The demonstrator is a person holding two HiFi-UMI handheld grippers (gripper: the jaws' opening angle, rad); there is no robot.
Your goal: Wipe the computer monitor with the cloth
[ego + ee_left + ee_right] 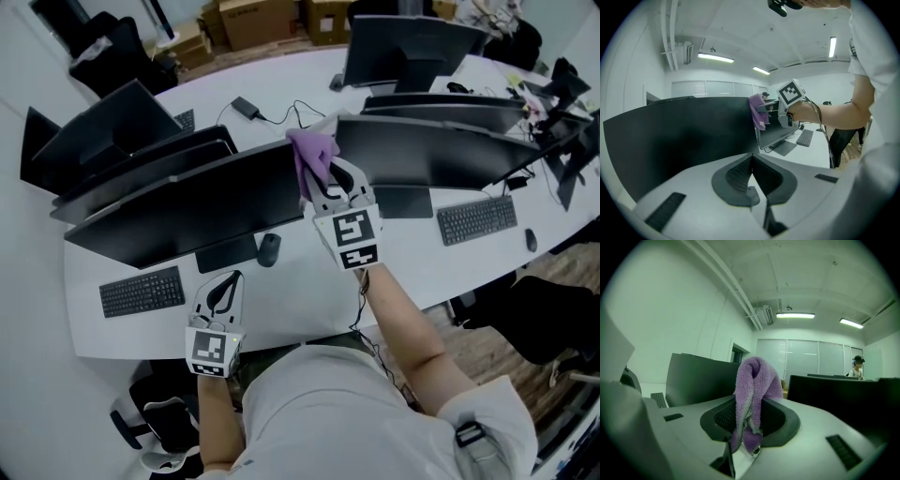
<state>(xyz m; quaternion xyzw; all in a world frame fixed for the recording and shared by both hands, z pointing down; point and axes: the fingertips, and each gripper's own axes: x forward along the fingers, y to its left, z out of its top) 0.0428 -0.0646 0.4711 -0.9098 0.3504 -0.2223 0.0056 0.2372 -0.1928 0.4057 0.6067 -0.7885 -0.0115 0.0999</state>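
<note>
A wide dark computer monitor (187, 211) stands on the white desk (300, 286) in front of me. At its upper right corner my right gripper (325, 178) is shut on a purple cloth (312, 153), which touches or hangs very near the monitor's top edge. In the right gripper view the cloth (752, 390) is folded and pinched between the jaws of the right gripper (749, 401), with the monitor (696, 376) at left. My left gripper (225, 281) hangs low over the desk's front, shut on nothing. The left gripper view shows its closed jaws (751, 158), the monitor screen (679, 136) and the cloth (758, 111).
A keyboard (142, 291) and a mouse (269, 248) lie below the monitor. A second monitor (431, 155) stands right beside the cloth, with its keyboard (476, 219). More monitors, a power brick (246, 107), cardboard boxes (258, 21) and office chairs (553, 323) surround the desk.
</note>
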